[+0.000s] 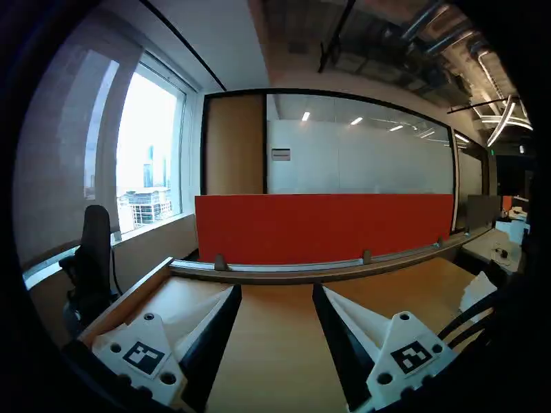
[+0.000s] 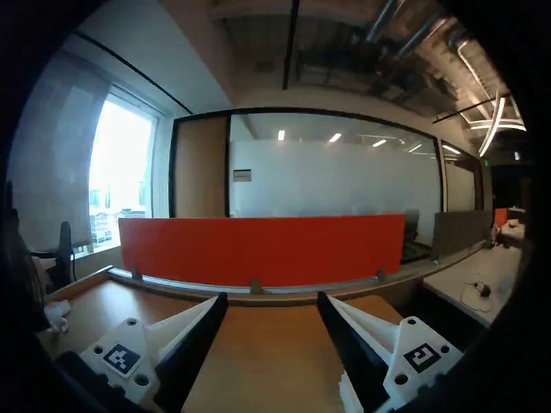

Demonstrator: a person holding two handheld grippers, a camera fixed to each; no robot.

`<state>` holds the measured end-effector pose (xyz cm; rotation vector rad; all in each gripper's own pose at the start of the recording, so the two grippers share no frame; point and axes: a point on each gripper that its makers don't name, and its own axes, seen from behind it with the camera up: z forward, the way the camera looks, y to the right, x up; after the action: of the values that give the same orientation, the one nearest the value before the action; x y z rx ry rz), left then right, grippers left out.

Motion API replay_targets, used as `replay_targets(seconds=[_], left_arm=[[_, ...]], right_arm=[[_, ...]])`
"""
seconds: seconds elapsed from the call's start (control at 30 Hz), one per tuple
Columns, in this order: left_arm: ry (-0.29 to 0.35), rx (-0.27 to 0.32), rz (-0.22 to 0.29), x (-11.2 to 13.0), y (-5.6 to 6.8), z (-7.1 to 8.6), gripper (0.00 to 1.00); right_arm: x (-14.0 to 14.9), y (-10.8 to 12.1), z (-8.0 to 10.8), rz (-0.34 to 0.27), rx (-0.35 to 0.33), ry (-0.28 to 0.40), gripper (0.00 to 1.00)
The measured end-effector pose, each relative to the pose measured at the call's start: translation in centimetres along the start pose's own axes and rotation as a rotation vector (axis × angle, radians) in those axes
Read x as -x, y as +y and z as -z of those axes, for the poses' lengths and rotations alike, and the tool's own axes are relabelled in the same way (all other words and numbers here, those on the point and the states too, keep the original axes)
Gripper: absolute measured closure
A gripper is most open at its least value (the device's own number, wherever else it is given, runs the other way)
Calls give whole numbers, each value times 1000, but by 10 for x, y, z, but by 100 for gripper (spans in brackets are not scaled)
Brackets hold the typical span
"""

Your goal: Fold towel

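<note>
Orange divider (image 1: 324,227) behind desk (image 1: 275,344); left gripper view shows white cloth (image 1: 477,290).

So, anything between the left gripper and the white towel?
Possibly: dark curved bars cross in front of the white crumpled towel at the right edge. The light wooden desk ahead of the open left gripper is bare.

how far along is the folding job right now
Nothing looks folded yet. The left gripper and right gripper are both open and empty over the light brown wooden desk, facing the red divider panel. Nothing is in hand. A white cloth-like shape, possibly the towel, lies off to one side; grasping and every fold remain.
</note>
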<state>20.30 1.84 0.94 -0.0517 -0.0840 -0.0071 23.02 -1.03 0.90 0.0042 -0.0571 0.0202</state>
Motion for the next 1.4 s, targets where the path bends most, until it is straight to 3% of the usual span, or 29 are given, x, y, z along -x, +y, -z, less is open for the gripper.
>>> replay_targets(seconds=[0.4,0.7,1.07,1.4], left_arm=[[39,-6,23,-7,-7,-5,25],[61,-7,35,2,-6,-7,25],[90,-10,28,39,-8,-10,25],[99,-21,26,93,-13,-9,25]], right_arm=[[-2,-18,-1,-11,-3,-4,0],[-11,-31,5,-8,-13,-14,0],[-23,-40,12,-3,-22,11,0],[1,-46,10,13,-22,20,0]])
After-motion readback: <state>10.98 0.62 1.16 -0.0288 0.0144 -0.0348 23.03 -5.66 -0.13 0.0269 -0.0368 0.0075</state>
